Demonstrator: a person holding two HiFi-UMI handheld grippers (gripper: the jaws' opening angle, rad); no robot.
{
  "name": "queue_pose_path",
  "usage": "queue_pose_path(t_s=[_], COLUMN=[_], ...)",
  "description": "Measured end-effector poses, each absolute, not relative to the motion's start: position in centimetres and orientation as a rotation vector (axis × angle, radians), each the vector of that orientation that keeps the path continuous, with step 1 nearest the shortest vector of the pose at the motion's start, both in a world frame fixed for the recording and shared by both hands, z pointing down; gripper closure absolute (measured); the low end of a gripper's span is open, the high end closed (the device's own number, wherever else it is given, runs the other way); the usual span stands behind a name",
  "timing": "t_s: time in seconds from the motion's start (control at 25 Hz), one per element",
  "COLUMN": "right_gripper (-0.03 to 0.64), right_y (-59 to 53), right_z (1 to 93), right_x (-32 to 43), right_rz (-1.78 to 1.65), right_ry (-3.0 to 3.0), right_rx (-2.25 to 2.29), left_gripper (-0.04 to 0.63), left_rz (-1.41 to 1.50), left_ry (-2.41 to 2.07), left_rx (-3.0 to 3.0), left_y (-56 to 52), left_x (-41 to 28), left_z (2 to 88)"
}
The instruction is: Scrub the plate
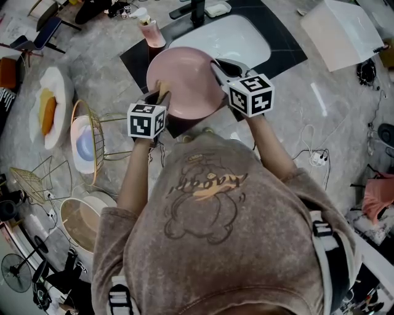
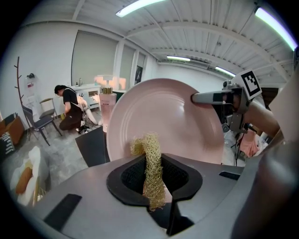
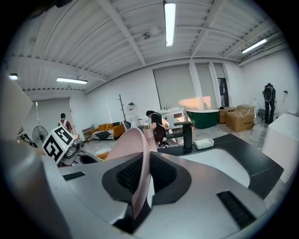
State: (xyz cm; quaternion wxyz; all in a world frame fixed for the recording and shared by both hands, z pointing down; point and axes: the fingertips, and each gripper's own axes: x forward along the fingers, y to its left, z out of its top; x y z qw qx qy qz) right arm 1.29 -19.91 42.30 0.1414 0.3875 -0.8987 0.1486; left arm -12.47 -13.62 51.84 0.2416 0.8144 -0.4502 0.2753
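A pink plate point(image 1: 184, 83) is held tilted above the black counter in front of the white sink point(image 1: 228, 38). My right gripper point(image 1: 217, 66) is shut on its right rim; in the right gripper view the plate point(image 3: 136, 154) runs edge-on between the jaws point(image 3: 140, 173). My left gripper point(image 1: 159, 97) is shut on a yellowish mesh scrubber point(image 2: 152, 168), which stands up between the jaws point(image 2: 154, 173) right at the plate's lower left face point(image 2: 163, 119). The right gripper point(image 2: 219, 97) shows at the plate's far rim in the left gripper view.
A pink soap bottle point(image 1: 152, 31) and a black faucet point(image 1: 197, 12) stand behind the plate. A gold wire rack point(image 1: 92, 141) with dishes, a plate of orange food point(image 1: 49, 111) and a bowl point(image 1: 80, 221) lie at left. A white box point(image 1: 341, 31) sits at the right. A person point(image 2: 70, 109) crouches far off.
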Motion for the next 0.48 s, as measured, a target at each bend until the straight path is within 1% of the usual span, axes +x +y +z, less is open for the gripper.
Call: queue_pose_path(t_s=[0.48], right_gripper=[0.586], right_y=[-21.5], right_z=[41.8], right_x=[2.3], right_rz=[0.470], right_ry=[-2.603], right_rx=[1.229], left_gripper=[0.518], left_rz=[0.732], left_ry=[-1.081], left_rx=[2.270], left_y=[-11.6], left_x=[-7.9], left_z=[52.4])
